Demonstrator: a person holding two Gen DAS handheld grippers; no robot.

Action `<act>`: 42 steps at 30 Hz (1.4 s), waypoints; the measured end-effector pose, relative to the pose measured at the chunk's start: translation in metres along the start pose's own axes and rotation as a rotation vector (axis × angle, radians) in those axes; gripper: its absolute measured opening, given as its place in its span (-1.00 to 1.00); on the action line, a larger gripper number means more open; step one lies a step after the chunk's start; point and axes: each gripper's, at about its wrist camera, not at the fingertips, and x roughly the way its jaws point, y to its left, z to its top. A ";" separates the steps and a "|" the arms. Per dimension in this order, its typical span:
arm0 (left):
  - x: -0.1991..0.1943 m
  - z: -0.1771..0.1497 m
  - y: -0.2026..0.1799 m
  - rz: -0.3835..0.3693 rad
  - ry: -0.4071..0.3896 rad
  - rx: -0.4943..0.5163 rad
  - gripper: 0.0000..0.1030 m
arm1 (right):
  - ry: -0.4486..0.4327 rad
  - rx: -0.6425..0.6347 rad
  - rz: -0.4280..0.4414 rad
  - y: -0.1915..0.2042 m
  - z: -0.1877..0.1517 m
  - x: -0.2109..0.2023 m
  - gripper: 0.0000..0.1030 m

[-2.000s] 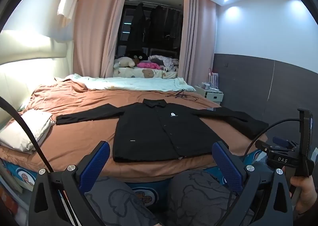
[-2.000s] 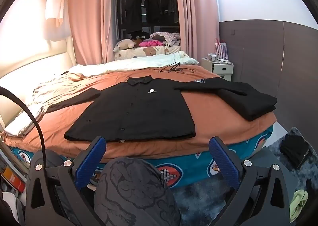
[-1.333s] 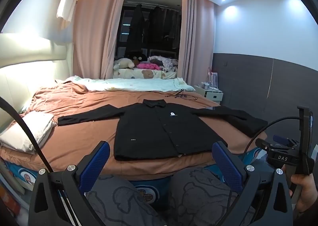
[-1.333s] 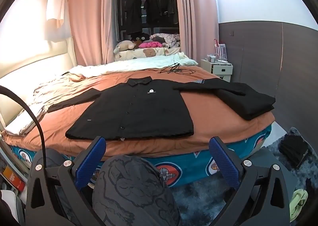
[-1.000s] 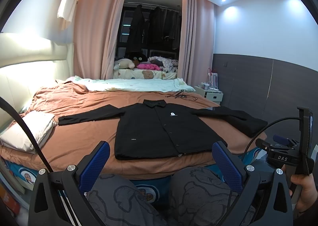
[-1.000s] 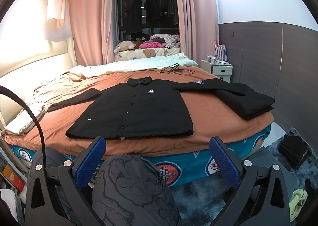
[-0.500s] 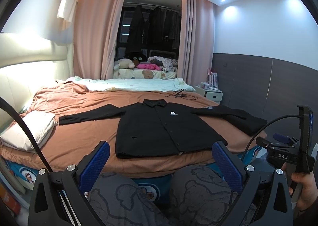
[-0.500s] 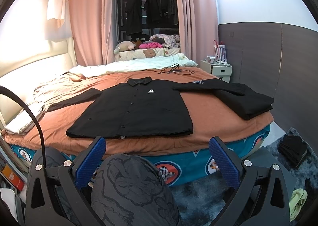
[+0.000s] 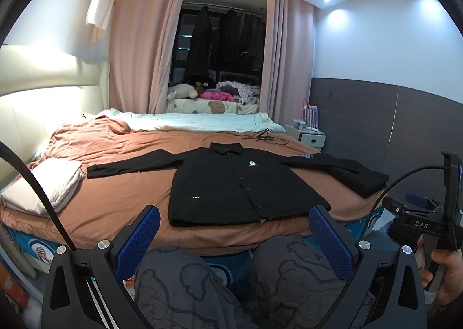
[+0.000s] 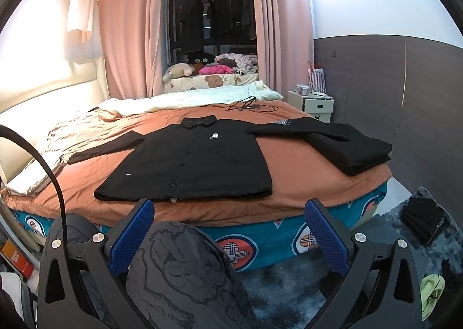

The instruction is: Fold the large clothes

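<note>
**Black jacket lies flat on the bed, both grippers wide open**

A big black jacket (image 9: pixel 237 184) lies flat on the bed (image 9: pixel 121 201), front side up, with its buttons done up. Its collar points to the far side of the bed and its bottom edge is near the close edge. One sleeve stretches out to the left, toward a white pillow (image 9: pixel 43 184). The other sleeve goes off to the right, where a stack of folded black clothes (image 10: pixel 350 149) sits near the corner of the bed — the sleeve end reaches that stack.

The left gripper (image 9: pixel 231 239) hangs in front of the bed, well apart from the jacket. Its blue fingers (image 9: pixel 139 239) are spread wide and hold nothing. Under it are the person's knees in grey patterned pants (image 9: pixel 289 277).

The right gripper (image 10: pixel 228 233) is also held back from the bed — fingers wide apart, nothing between them. The right hand (image 9: pixel 442 274) shows at the edge of the left view, gripping the handle.
</note>
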 end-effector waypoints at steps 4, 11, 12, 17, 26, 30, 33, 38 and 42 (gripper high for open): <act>-0.001 0.000 0.000 -0.002 0.002 0.001 1.00 | -0.006 0.006 0.002 -0.003 -0.001 -0.005 1.00; -0.006 -0.005 -0.005 -0.004 0.002 0.019 1.00 | -0.014 0.025 0.003 -0.009 -0.003 -0.009 1.00; -0.006 -0.005 -0.006 -0.003 0.003 0.023 1.00 | -0.014 0.025 0.002 -0.011 -0.004 -0.009 1.00; -0.004 -0.005 -0.007 -0.005 0.004 0.030 1.00 | -0.015 0.031 0.000 -0.014 -0.003 -0.008 1.00; 0.012 -0.003 -0.002 -0.002 0.030 0.034 1.00 | 0.003 0.053 -0.007 -0.017 0.002 0.011 1.00; 0.026 -0.003 0.001 0.002 0.048 0.037 1.00 | 0.015 0.066 -0.011 -0.013 0.009 0.028 1.00; 0.036 -0.002 0.007 0.006 0.059 0.035 1.00 | 0.027 0.066 -0.009 -0.009 0.016 0.043 1.00; 0.059 0.001 0.020 0.026 0.091 0.011 1.00 | 0.054 0.068 0.009 -0.003 0.025 0.074 1.00; 0.075 0.008 0.030 0.057 0.112 0.020 1.00 | 0.077 0.070 0.043 -0.002 0.035 0.103 1.00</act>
